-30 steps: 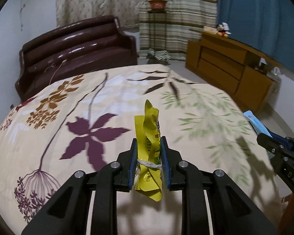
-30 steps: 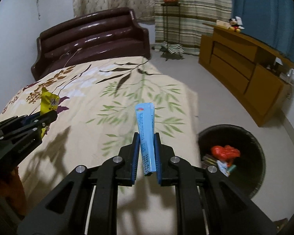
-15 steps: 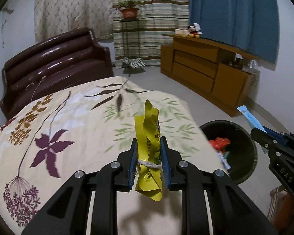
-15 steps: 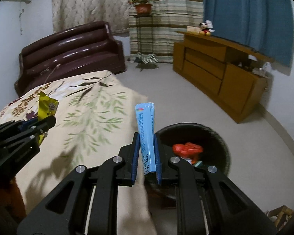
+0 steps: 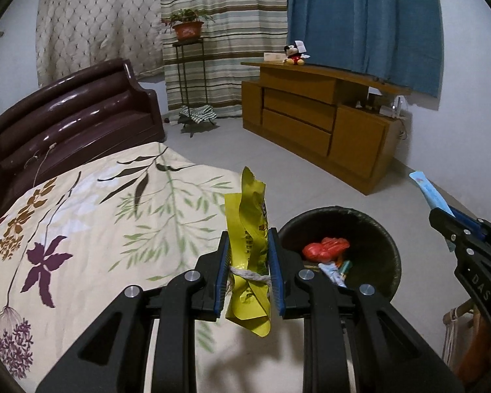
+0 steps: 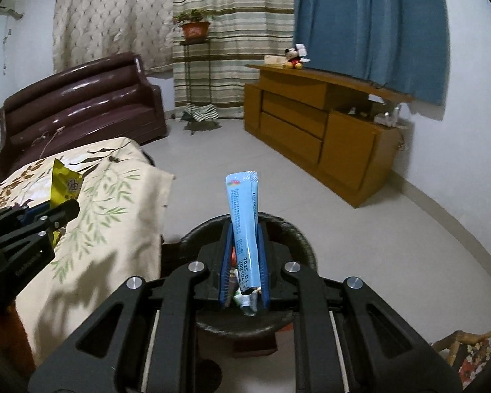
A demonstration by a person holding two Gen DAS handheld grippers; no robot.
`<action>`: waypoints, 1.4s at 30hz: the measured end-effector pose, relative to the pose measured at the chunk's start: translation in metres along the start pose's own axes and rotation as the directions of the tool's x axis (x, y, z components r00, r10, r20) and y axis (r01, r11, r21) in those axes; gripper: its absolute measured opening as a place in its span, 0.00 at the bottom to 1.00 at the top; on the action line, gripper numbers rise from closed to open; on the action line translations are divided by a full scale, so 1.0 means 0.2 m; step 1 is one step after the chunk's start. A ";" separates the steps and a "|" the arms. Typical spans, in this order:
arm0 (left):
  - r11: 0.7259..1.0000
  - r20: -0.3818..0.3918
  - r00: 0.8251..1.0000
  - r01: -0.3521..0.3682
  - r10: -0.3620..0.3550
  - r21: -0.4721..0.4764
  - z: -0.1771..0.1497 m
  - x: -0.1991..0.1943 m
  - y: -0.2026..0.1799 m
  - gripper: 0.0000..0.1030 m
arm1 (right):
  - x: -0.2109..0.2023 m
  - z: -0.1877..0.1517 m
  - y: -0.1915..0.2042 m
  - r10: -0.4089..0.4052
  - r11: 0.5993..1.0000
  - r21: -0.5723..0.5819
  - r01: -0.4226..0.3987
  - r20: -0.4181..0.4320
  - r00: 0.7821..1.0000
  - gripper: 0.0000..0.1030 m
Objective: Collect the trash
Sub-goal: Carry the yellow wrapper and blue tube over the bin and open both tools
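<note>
My left gripper (image 5: 248,245) is shut on a crumpled yellow wrapper (image 5: 250,229) that stands upright between its blue pads, over the bed's edge. A black round bin (image 5: 381,229) sits on the floor just right of it, holding red trash (image 5: 325,248) and other scraps. My right gripper (image 6: 245,239) is shut on a light blue sachet (image 6: 244,216), directly above the same bin (image 6: 294,229). In the right wrist view the left gripper (image 6: 63,211) shows at the left with the yellow wrapper (image 6: 63,185). In the left wrist view the right gripper (image 5: 438,217) shows at the right with the blue sachet (image 5: 430,193).
A bed with a floral cover (image 5: 98,213) fills the left. A dark brown sofa (image 5: 68,121) stands behind it. A wooden cabinet (image 5: 327,121) runs along the right wall, and a plant stand (image 5: 188,65) sits by striped curtains. Grey floor lies between the bed and the cabinet.
Both grippers swung right from over the bed toward the bin, still holding their trash. The bin came into the left view and now lies right under the right gripper.
</note>
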State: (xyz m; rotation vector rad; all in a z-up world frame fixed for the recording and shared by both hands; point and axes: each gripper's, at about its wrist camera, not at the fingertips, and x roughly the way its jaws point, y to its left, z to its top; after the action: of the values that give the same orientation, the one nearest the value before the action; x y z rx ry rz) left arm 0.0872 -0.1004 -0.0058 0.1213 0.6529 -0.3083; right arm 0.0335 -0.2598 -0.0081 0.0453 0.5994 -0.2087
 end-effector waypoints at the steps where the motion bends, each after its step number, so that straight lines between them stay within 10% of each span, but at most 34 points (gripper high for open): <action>1: 1.000 0.002 1.000 0.002 -0.002 0.001 0.00 0.00 -0.01 0.23 | 0.00 0.00 -0.01 -0.005 1.000 0.004 0.005 0.003 1.000 0.14; 42: 0.997 -0.053 0.999 0.008 -0.004 0.080 0.12 0.33 -0.28 0.23 | 0.29 -0.01 -0.10 -0.044 0.996 0.080 0.047 -0.035 0.998 0.15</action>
State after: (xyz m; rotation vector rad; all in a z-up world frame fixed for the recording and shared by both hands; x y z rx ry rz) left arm 0.1329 -0.1736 -0.0284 0.2047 0.6940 -0.3381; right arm 0.0749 -0.2894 -0.0413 0.1135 0.6251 -0.2765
